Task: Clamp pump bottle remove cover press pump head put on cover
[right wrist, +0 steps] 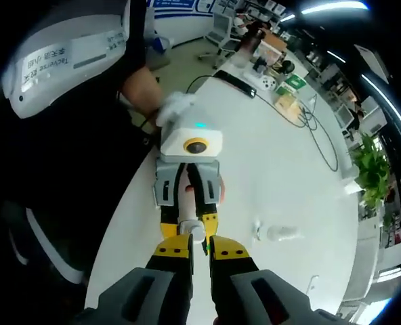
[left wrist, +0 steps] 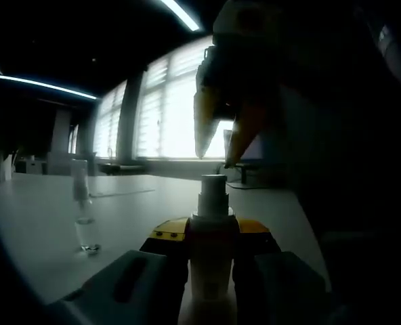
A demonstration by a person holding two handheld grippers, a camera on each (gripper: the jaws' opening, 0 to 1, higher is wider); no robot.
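The pump bottle (left wrist: 210, 261) stands upright between my left gripper's jaws, which are shut on its body. Its white pump head (left wrist: 213, 191) is bare and pokes above the yellow jaw tips. My right gripper (left wrist: 215, 157) hangs just above the pump head, yellow fingers pointing down with a narrow gap and nothing between them. From above, my right gripper (right wrist: 201, 248) sits right over the pump head (right wrist: 193, 231) and the left gripper (right wrist: 187, 181). The clear cover (left wrist: 84, 206) rests on the table away from the bottle, and appears again as the clear cover (right wrist: 280, 233).
The white table (right wrist: 275, 169) stretches far, with cables and small devices (right wrist: 275, 84) at its far end. A person in dark clothes (right wrist: 65, 135) stands at the table's edge. Bright windows (left wrist: 166, 108) lie behind the bottle.
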